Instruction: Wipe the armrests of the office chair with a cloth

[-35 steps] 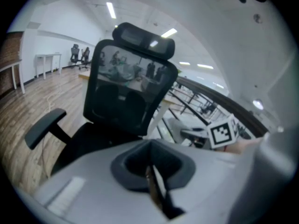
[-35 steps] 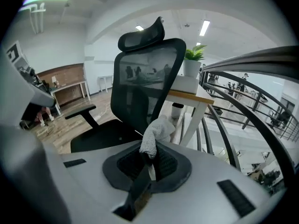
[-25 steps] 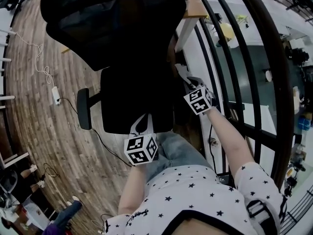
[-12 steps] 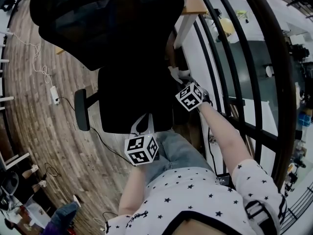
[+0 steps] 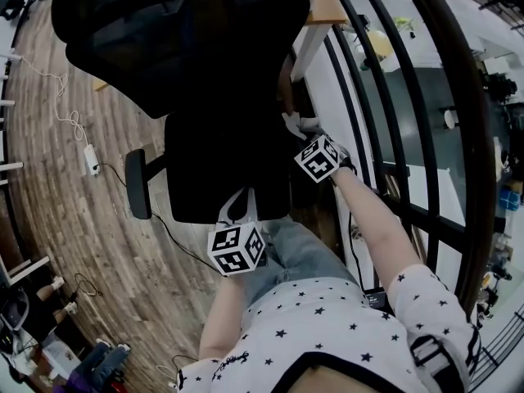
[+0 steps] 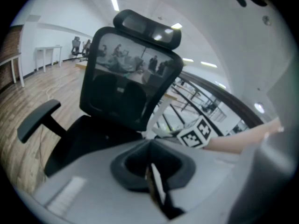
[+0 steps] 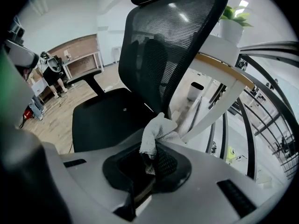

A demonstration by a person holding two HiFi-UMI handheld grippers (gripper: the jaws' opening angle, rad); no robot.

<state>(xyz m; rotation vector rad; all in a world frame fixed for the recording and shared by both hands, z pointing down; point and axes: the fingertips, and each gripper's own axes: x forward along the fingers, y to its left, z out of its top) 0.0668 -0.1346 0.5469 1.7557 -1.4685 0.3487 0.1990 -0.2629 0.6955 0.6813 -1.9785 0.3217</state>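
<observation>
- Right claw [image 7: 148, 164] is clenched on the cloth [image 7: 156, 130]; I see a white bunch sticking out past the tips.
- The cloth sits at the right edge of the chair [image 5: 221, 162] seat, close under the backrest [image 7: 173, 36]. I cannot tell whether it touches an armrest there.
- Left claw [image 6: 156, 183] is clenched with nothing in it, over the seat's near edge.
- Left armrest [image 5: 139, 182] is well apart from both claws.

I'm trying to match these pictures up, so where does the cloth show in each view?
Head view: cloth right of centre, beside the seat edge.
Left gripper view: small pale patch, centre, left of the marker cube.
Right gripper view: centre, clamped by the right gripper.
Shared landmark: black mesh backrest.
</observation>
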